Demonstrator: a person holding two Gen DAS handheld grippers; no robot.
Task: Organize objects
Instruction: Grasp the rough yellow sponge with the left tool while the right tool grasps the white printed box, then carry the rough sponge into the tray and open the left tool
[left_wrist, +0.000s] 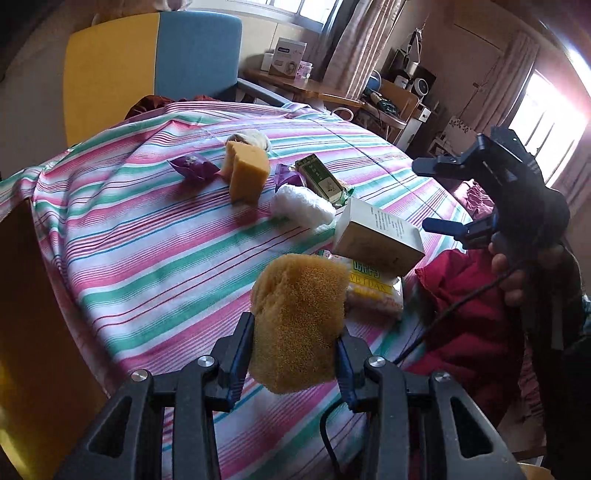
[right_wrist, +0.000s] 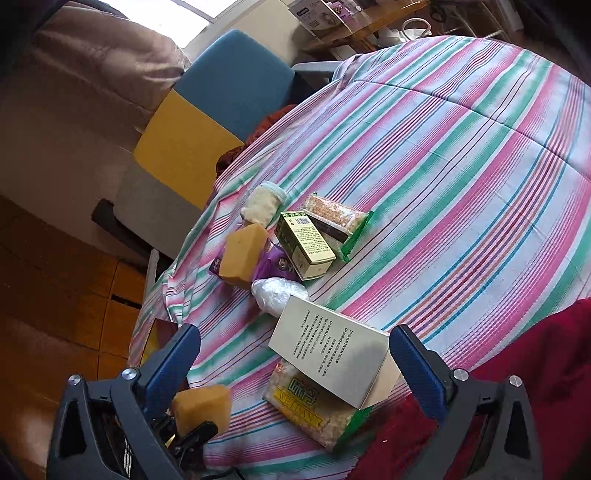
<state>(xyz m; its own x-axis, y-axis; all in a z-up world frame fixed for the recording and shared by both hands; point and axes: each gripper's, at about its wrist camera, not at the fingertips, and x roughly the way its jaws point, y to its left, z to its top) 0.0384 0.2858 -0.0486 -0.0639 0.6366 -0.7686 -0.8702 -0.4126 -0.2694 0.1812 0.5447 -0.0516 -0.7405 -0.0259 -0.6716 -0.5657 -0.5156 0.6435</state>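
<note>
My left gripper (left_wrist: 295, 343) is shut on a yellow sponge (left_wrist: 299, 325) and holds it above the striped cloth (left_wrist: 147, 236); the sponge also shows in the right wrist view (right_wrist: 201, 406). My right gripper (right_wrist: 295, 354) is open and empty, above a white box (right_wrist: 332, 358) that lies on a yellow snack packet (right_wrist: 314, 410). In the left wrist view the right gripper (left_wrist: 432, 195) hovers right of that white box (left_wrist: 380, 236). A second yellow sponge (left_wrist: 247, 173) stands farther back, next to purple sachets (left_wrist: 194, 166), a green box (left_wrist: 323, 179) and a white wrapped roll (left_wrist: 303, 205).
A red garment (left_wrist: 472, 317) lies at the cloth's right edge. A blue and yellow chair back (left_wrist: 155, 70) stands behind the table. A wooden desk (left_wrist: 306, 88) with boxes is at the back. A snack packet (right_wrist: 338, 221) and a pale jar (right_wrist: 264, 203) lie past the green box (right_wrist: 304, 243).
</note>
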